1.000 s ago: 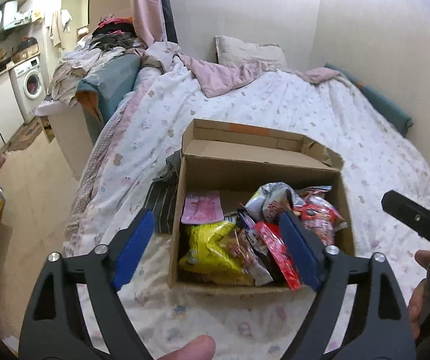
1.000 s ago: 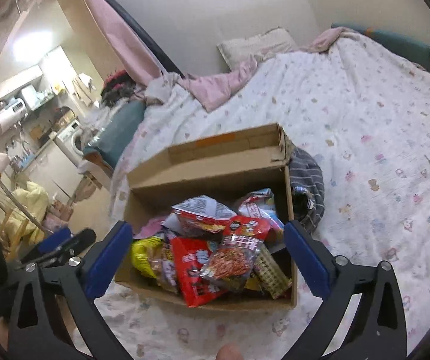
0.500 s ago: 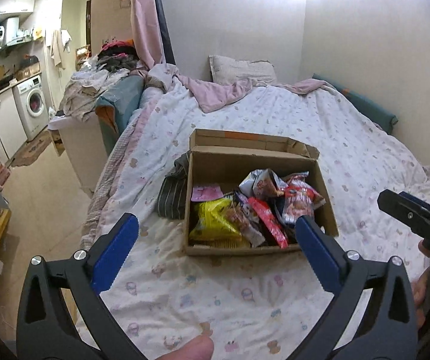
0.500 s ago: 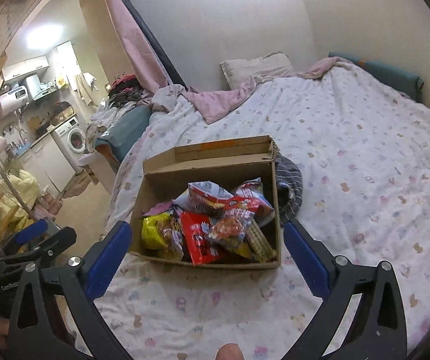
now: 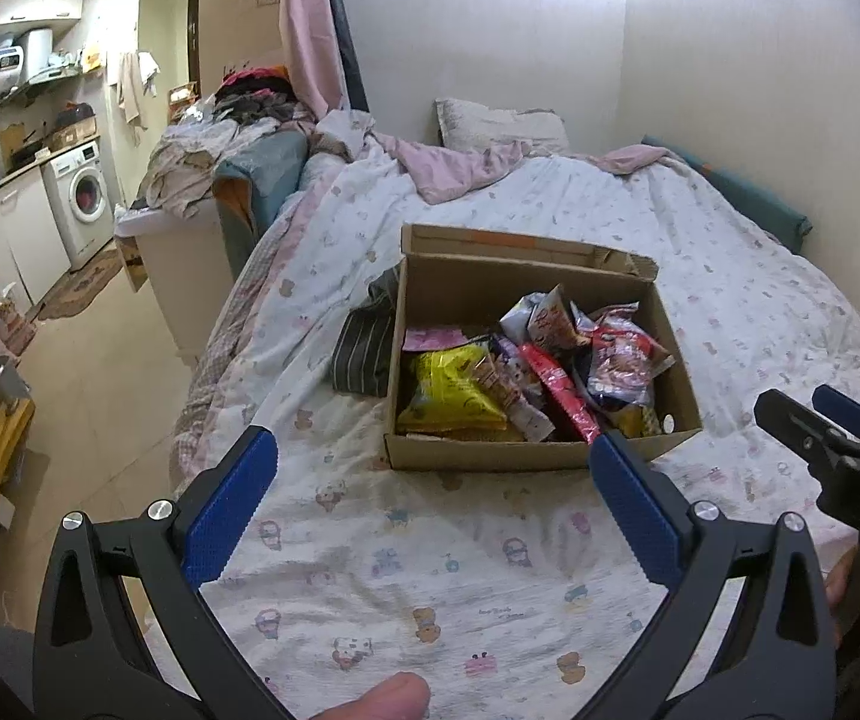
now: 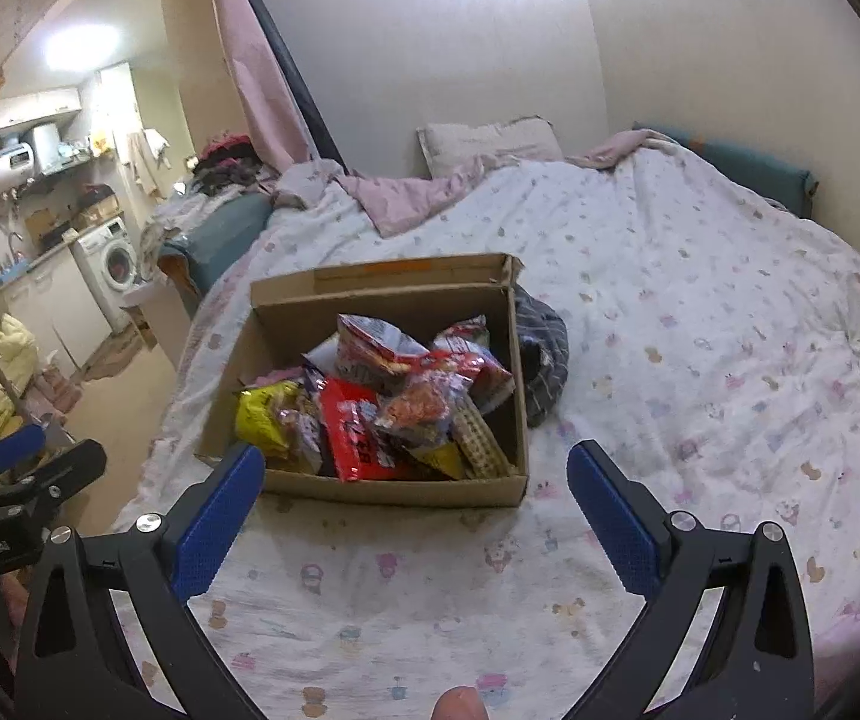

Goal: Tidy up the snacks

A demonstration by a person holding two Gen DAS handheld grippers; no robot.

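An open cardboard box (image 5: 478, 456) (image 6: 394, 489) sits on the bed, filled with several snack packets: a yellow bag (image 5: 451, 390) (image 6: 262, 414), a red packet (image 5: 559, 393) (image 6: 355, 432) and a silver-and-red bag (image 5: 541, 318) (image 6: 370, 342). My left gripper (image 5: 430, 495) hovers open over the sheet, short of the box's near wall, nothing between its blue pads. My right gripper (image 6: 415, 501) is also open and empty, just in front of the same wall. Each gripper shows at the edge of the other's view.
A dark striped cloth (image 5: 364, 348) (image 6: 541, 354) lies against the box's far side. The bed's patterned sheet (image 5: 430, 570) spreads all around. A pillow (image 5: 499, 123) and pink blanket lie at the head. Floor, a washing machine (image 5: 85, 192) and cabinets are to the left.
Both grippers have drawn back from the box, which now looks smaller and farther. The left jaws have widened from around the snacks and now hold nothing.
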